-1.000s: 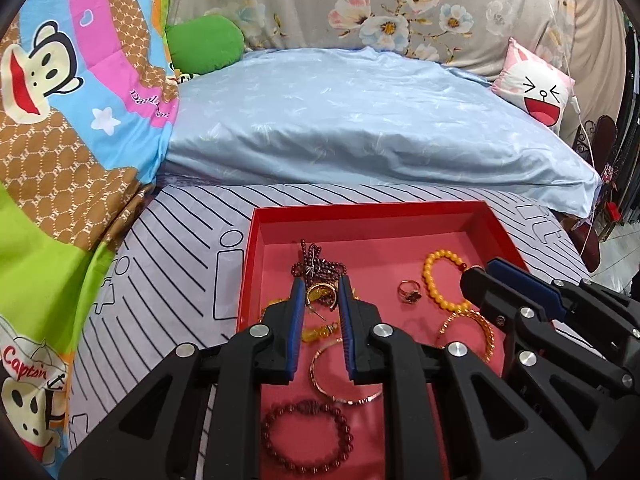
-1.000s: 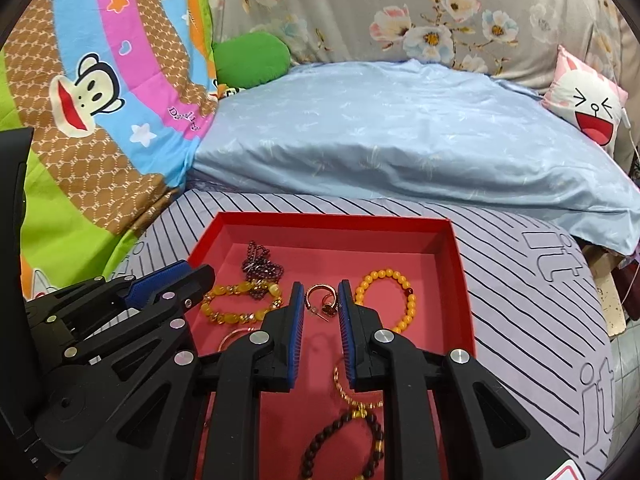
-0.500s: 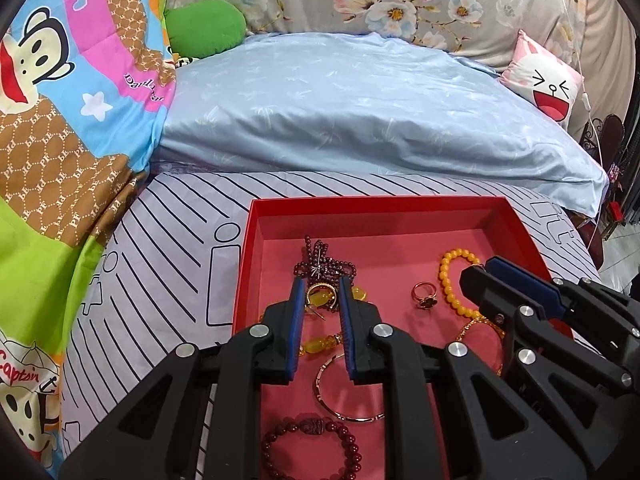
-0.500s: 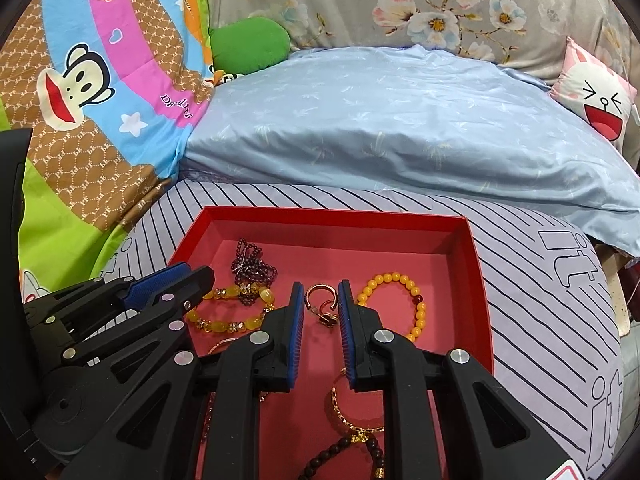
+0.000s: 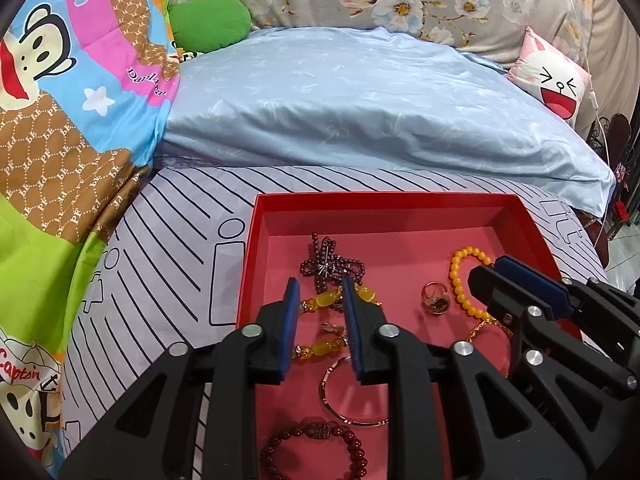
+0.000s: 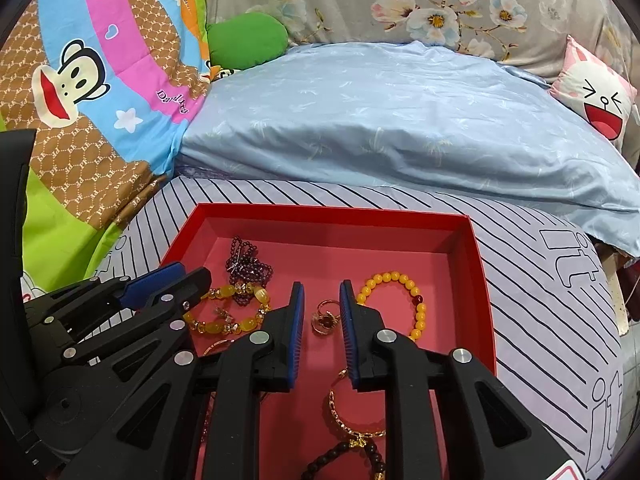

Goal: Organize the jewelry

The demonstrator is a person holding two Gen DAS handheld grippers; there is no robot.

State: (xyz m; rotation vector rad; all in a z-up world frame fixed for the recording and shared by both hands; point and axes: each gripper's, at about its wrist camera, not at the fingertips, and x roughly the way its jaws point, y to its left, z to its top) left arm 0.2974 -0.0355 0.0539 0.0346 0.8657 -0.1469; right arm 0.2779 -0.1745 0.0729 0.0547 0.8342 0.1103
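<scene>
Sorting step judged early: jewelry is lying loose in the tray (image 6: 482, 280). Both grippers, left (image 5: 320, 312) and right (image 6: 322, 312), are being held parted, nothing grasped. The ring (image 6: 325, 318) is being straddled; closing is needed next.

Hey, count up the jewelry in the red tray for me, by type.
Beaded bracelets: 4 (amber, orange, dark red, dark brown)
Gold chain bracelet: 1
Thin bangle: 1
Ring: 1
Purple bead strand: 1
Small earring-like piece: 1
Total: 9
</scene>
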